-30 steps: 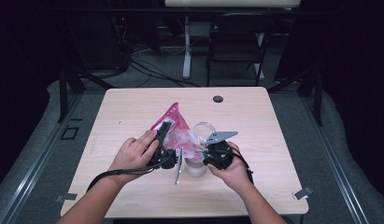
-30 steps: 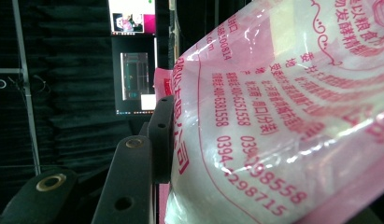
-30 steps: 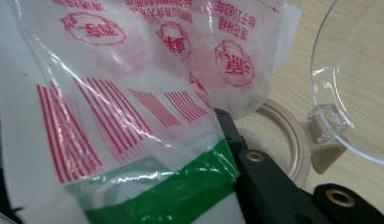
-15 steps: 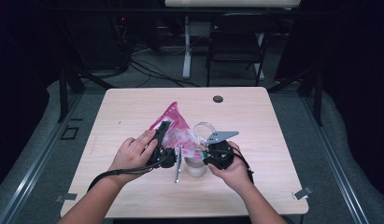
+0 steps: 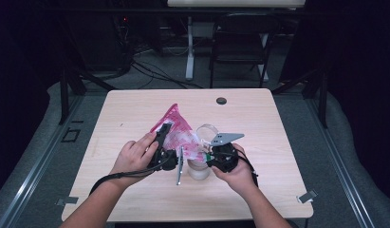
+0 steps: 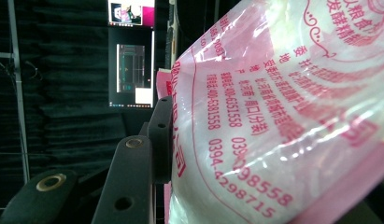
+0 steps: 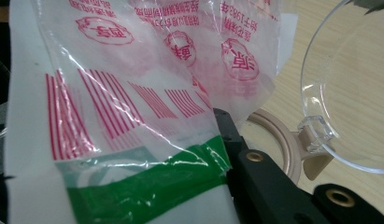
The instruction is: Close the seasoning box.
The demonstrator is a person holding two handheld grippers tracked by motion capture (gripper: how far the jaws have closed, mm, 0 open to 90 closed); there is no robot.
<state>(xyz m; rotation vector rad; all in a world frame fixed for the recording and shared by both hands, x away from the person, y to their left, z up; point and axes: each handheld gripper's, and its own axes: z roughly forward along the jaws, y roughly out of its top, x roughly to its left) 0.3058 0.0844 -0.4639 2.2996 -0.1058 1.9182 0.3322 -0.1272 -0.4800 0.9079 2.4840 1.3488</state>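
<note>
A pink and white printed plastic bag (image 5: 176, 130) hangs over the middle of the table, held from both sides. My left gripper (image 5: 164, 130) is shut on its left part. In the left gripper view the bag (image 6: 283, 121) presses against one black jaw, and the other jaw is hidden behind it. My right gripper (image 5: 208, 154) is shut on the bag's lower right corner, where a green band (image 7: 147, 186) runs across the bag (image 7: 133, 84). Under the bag stands a clear glass jar (image 5: 199, 169) with its hinged lid (image 7: 353, 88) swung open.
The wooden table (image 5: 135, 109) has a small black round cap (image 5: 221, 100) near its far edge. A pale seal ring (image 7: 278, 137) rims the jar's mouth. A dark chair (image 5: 240, 47) and cables lie beyond the table.
</note>
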